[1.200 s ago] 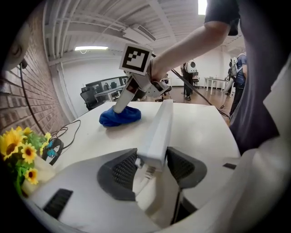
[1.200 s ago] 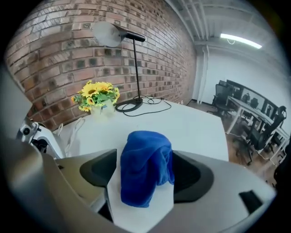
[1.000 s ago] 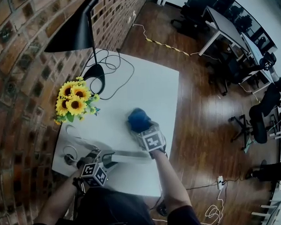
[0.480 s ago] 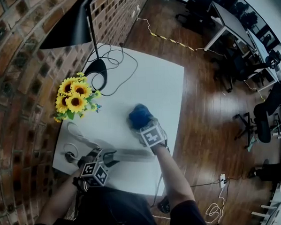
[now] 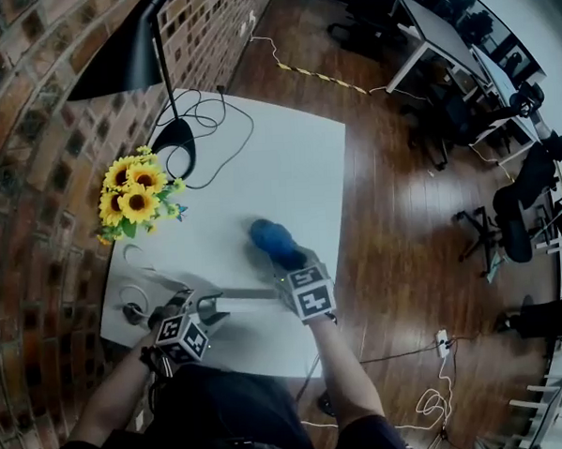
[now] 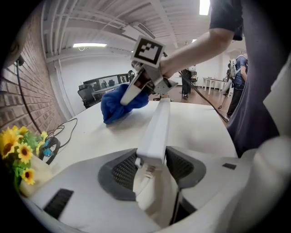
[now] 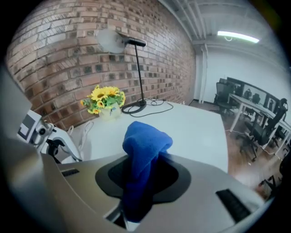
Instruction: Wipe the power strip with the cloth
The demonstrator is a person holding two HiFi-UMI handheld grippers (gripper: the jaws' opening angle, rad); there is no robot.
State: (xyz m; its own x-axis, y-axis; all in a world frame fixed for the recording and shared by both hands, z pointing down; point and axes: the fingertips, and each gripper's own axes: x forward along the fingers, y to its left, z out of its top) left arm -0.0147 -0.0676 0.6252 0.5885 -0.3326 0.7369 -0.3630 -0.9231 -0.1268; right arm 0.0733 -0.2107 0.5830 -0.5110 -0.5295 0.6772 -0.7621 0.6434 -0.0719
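Head view: since a second ago the right gripper (image 5: 287,258) jaws have just been closing and now pinch the cloth (image 5: 268,236), bunching it for wiping. Left gripper view: the left gripper (image 6: 152,166) clamps the end of the power strip (image 6: 157,123), steadying it on the table (image 6: 200,132). Right gripper view: the cloth is squeezed between the jaws.

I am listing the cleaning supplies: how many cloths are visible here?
1: the blue cloth, between the jaws of the right gripper, which have just been closing on it. No other shows.

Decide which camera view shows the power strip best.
Left gripper view: the power strip runs down the centre, clamped in the left hand-held gripper. Head view shows a thin white bar; right gripper view, nothing clear.
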